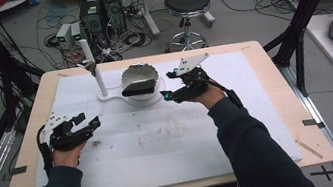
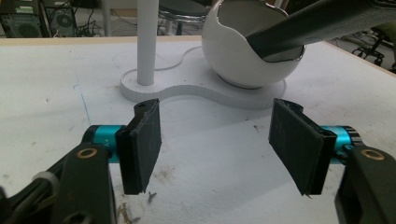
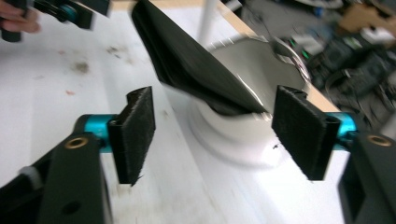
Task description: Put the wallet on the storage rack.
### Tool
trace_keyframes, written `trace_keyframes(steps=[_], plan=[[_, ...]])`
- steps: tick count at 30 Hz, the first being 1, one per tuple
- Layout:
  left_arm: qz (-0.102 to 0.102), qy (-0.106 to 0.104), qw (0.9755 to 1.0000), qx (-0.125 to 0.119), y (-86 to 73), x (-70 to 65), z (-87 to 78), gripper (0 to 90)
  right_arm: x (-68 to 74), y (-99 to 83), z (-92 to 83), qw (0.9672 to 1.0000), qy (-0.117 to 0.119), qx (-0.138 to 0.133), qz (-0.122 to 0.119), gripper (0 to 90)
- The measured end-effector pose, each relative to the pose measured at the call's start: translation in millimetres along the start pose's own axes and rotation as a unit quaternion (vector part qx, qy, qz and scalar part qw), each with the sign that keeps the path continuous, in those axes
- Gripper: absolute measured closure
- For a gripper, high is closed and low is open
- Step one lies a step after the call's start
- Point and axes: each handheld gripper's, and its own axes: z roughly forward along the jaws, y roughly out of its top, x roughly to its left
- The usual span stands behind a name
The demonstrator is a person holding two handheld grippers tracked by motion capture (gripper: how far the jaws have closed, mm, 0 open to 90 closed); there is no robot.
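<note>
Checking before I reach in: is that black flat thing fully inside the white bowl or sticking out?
Sticking out. The black flat object leans on the white bowl rim, one end inside, the other projecting past it.

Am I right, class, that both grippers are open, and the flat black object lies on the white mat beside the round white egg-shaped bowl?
Not quite. The flat black object does not lie on the white mat; it rests in the round white egg-shaped bowl, leaning out over its rim, as the left gripper view shows. The left gripper and right gripper are indeed open.
</note>
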Motion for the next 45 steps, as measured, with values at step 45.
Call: trace_keyframes(steps=[45], plan=[[0.021,0.002,0.9996,-0.018,4.4,-5.9,-2.5,20.8,15.8,-144.8,-104.7,0.9692,-0.192,0.016,0.153,21.0]])
